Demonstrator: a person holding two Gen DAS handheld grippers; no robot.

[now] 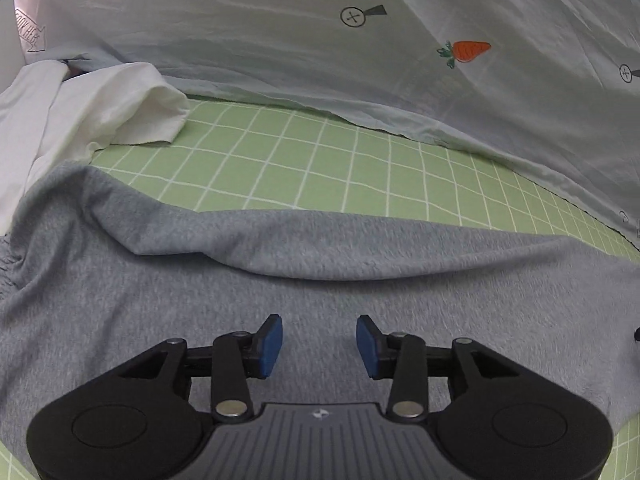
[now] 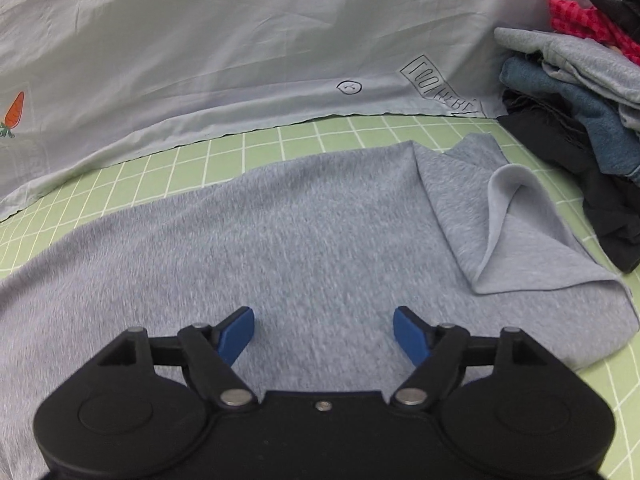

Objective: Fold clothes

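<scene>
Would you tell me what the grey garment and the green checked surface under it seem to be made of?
Grey garment: likely a soft heathered cotton-type knit, matte and slightly fuzzy, with a smoother paler inside at the flipped corner. Green sheet: thin woven fabric, apparently.

The pale sheet bears a boxed "LOOK HERE" arrow label, circled-x marks and a carrot print.

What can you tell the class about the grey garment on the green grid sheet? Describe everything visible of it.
The grey garment is a heathered, soft-looking knit lying spread across the green grid sheet. In the right wrist view its right end is turned over, showing a smoother, paler inside. In the left wrist view a long raised fold runs along its far edge. The left gripper and right gripper are above it, jaws open, gripping nothing. Whether they touch it cannot be told.
</scene>
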